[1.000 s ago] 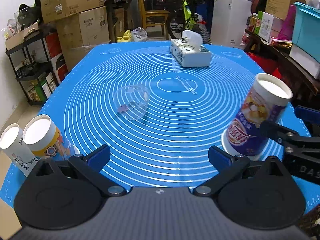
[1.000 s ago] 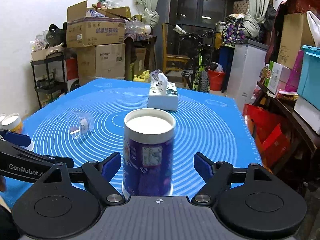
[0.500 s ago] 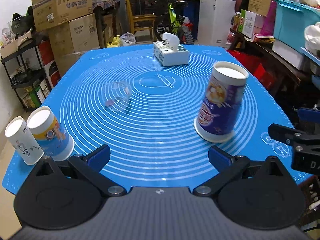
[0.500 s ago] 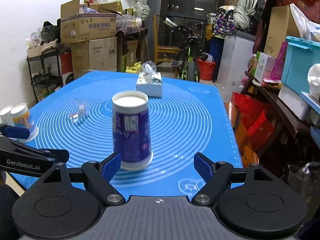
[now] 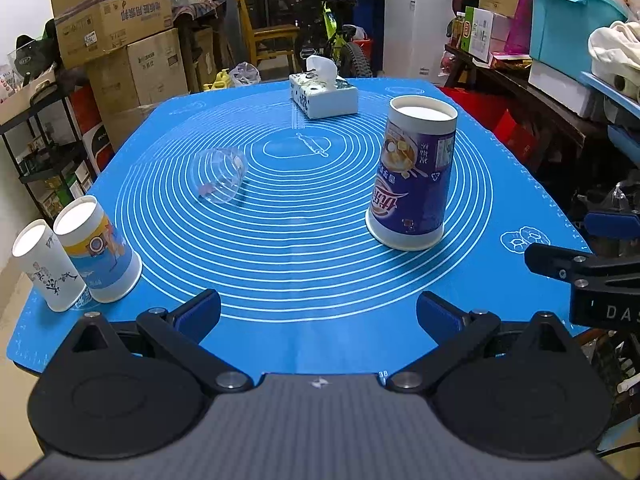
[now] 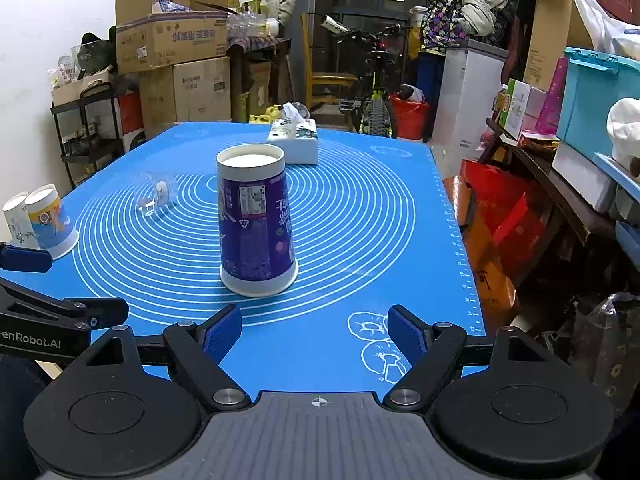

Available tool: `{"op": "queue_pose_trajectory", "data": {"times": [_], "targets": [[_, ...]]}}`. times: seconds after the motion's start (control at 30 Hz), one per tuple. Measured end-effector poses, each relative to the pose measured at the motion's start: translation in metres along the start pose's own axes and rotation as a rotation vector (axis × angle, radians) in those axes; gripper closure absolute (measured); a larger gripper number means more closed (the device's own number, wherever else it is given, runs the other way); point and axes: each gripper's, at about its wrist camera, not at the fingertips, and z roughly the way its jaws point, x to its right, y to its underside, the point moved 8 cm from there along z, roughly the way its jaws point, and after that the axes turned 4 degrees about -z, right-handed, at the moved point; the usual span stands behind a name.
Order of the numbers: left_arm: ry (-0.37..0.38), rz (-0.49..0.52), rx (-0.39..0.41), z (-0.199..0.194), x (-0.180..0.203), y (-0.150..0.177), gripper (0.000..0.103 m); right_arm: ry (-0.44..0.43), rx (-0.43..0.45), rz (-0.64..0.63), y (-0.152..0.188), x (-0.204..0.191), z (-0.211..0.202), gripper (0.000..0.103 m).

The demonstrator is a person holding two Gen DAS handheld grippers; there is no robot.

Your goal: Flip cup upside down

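A purple paper cup (image 5: 412, 176) stands upside down, rim on the blue mat (image 5: 304, 272), right of the mat's middle; it also shows in the right wrist view (image 6: 254, 224). My left gripper (image 5: 318, 312) is open and empty at the mat's near edge, well short of the cup. My right gripper (image 6: 314, 330) is open and empty, a short way in front of the cup. A clear plastic cup (image 5: 218, 176) lies on its side left of centre.
Two paper cups (image 5: 98, 250) (image 5: 46, 266) stand upside down at the mat's left near corner. A tissue box (image 5: 324, 94) sits at the far side. Shelves and cardboard boxes (image 5: 120, 40) stand left; red bags and bins (image 6: 504, 216) crowd the right edge.
Both grippers have drawn back towards the near edge. The right gripper has pulled away from the purple cup, which stays standing upside down on the mat.
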Motion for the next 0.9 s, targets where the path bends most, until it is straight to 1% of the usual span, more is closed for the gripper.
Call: {"op": "queue_pose_trajectory", "data": {"times": [0.9], "targets": [[0.005, 0.023, -0.022, 0.004, 0.0048, 0.0052, 0.0, -0.009, -0.034, -0.011, 0.0075, 0.0002, 0.005, 0.02]]}}
